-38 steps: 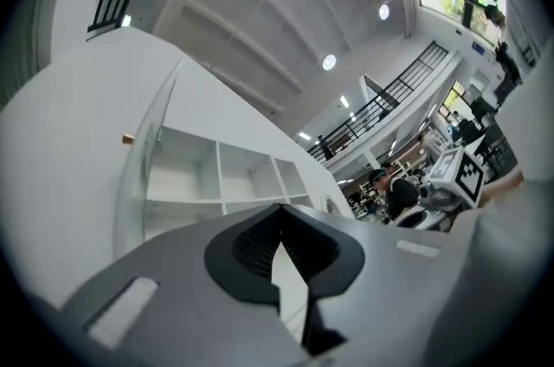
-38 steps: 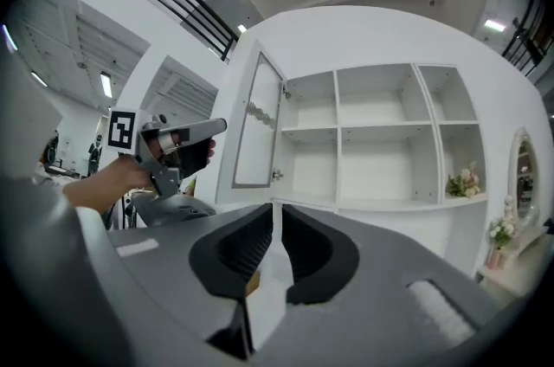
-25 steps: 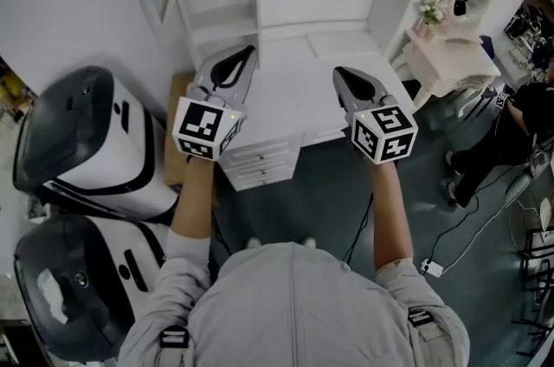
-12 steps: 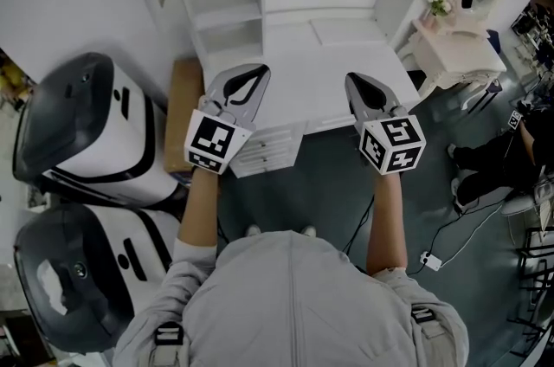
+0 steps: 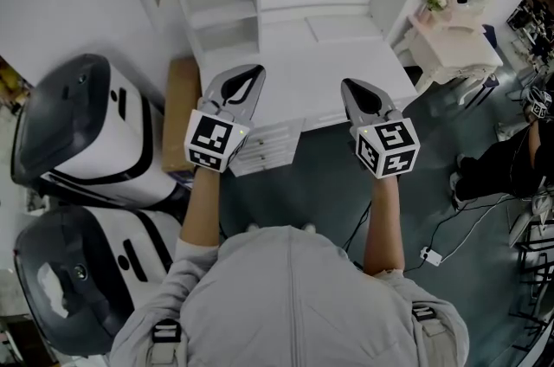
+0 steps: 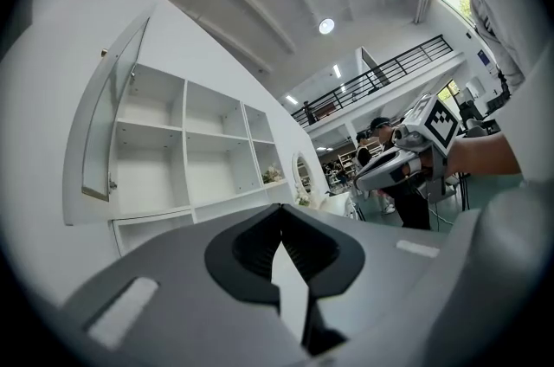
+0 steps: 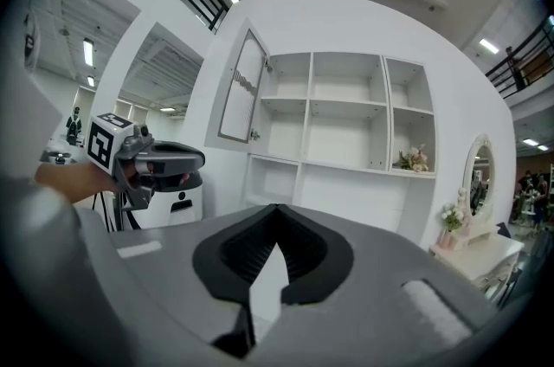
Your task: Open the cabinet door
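The door already stands swung out at the cabinet's upper left, so little seems left to do. Your left tongs and right tongs are pressed together, empty, short of the cabinet, over its worktop.

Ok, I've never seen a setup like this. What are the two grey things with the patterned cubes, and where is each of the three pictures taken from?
There is no robot here. A person holds a two-jaw gripper in each hand. The head view looks down from the person's head onto the left gripper and the right gripper. The marker cubes are part of them. The other two pictures come from a camera riding on each gripper, looking along its jaws. Both grippers are shut and hold nothing. Ahead stands a white desk whose top looks bare, with a shelf unit above it. The cabinet door at the unit's upper left already hangs open. Flowers sit on a right-hand shelf.
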Motion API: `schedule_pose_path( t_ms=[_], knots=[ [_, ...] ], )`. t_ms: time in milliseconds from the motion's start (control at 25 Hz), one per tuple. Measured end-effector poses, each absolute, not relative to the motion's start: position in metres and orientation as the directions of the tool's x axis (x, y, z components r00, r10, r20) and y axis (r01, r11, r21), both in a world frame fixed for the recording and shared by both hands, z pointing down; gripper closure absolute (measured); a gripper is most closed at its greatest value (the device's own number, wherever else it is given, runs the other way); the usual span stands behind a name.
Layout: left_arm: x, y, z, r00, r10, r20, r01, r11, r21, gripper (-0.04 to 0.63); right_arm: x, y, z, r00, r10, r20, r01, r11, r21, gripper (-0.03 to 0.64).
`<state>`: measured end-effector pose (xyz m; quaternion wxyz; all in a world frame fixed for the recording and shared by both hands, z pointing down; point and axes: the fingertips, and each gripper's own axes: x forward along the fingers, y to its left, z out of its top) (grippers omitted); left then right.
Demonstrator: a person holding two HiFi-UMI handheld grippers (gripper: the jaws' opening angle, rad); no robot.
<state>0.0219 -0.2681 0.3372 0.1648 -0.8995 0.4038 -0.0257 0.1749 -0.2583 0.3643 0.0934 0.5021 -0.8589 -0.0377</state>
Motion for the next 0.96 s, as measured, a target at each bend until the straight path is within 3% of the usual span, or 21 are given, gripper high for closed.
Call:
schedule_pose_path(
  t_ms=[960],
  knots=[
    [0.035,-0.258,0.347,0.700,-0.710,-0.069,-0.697,-0.660,-0.280,0.578,0.167,-0.255,0.358,-0.477,-0.873,0.098,-0.859,0.487,0.158,0.617]
  ],
)
